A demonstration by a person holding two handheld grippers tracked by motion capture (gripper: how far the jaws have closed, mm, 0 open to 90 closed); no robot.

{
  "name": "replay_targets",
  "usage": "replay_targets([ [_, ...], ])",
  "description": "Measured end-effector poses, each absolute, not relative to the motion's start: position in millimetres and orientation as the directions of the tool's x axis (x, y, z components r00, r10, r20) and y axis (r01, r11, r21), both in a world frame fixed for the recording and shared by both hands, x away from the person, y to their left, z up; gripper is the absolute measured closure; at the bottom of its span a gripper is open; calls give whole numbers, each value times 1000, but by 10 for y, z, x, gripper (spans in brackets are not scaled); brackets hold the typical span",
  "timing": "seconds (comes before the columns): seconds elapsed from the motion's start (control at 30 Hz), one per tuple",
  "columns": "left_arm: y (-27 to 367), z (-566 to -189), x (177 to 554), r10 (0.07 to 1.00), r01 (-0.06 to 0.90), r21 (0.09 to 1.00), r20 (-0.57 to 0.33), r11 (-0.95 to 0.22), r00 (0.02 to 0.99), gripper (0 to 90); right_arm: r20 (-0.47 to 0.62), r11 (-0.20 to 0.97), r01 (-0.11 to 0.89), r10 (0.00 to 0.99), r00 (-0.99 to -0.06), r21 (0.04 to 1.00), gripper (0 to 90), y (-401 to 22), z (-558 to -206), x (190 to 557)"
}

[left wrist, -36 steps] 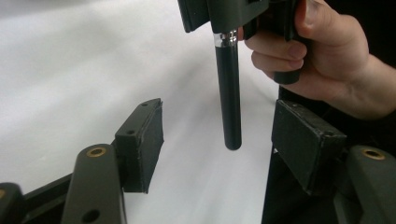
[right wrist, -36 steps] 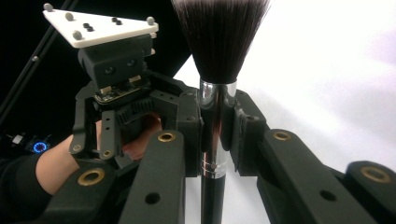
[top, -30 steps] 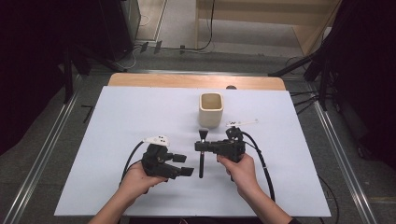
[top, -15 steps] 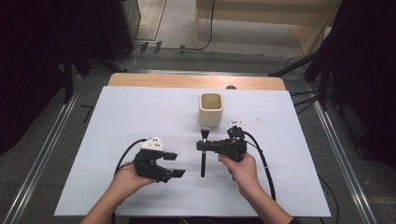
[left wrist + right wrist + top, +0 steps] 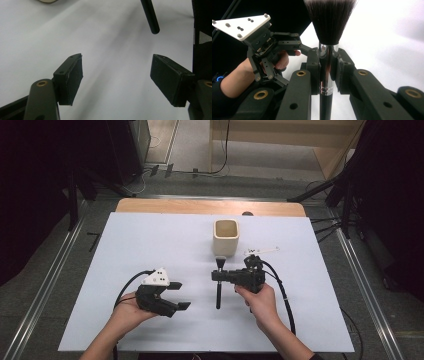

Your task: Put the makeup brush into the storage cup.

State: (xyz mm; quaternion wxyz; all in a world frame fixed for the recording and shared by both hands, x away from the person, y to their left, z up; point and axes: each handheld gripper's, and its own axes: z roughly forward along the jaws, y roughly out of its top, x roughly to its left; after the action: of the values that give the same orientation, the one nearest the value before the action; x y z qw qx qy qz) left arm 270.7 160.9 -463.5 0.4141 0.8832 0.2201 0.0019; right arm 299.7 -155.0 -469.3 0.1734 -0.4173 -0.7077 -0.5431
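Now the makeup brush is hanging from my right tongs alone, pinched at its silver ferrule, with the bristles pointing away from me toward the cream cup and the black handle pointing back toward me. In the right gripper view the two pads are pressing on the ferrule from both sides, and the dark bristle head is fanning out just above them. A second ago my left tongs were sitting right at the handle's end; they are now drawing back to the left and toward me, spread wide and holding nothing. In the left gripper view I am seeing bare white counter between the open pads, and the tip of the brush handle is floating well apart from them at the top.

So the handover is finishing, I judge: the brush is resting in one grip and is free to travel. The cup is standing upright just beyond the bristles, mouth open, so tilting the brush up and lowering it handle-first or bristle-first into that cup is looking like the step ahead.
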Motion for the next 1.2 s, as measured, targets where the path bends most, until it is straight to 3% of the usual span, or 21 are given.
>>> replay_targets([
  [0.6, 1978, -4624, 2615, 448, 415, 743, -173, -526, 877, 267, 672, 57, 767, 445, -593, 639, 779, -1589, -4682, 3026],
  [1.2, 1990, -4638, 2653, 450, 428, 752, -196, -501, 871, 268, 608, 80, 735, 508, -611, 673, 778, -1568, -4532, 3190],
])
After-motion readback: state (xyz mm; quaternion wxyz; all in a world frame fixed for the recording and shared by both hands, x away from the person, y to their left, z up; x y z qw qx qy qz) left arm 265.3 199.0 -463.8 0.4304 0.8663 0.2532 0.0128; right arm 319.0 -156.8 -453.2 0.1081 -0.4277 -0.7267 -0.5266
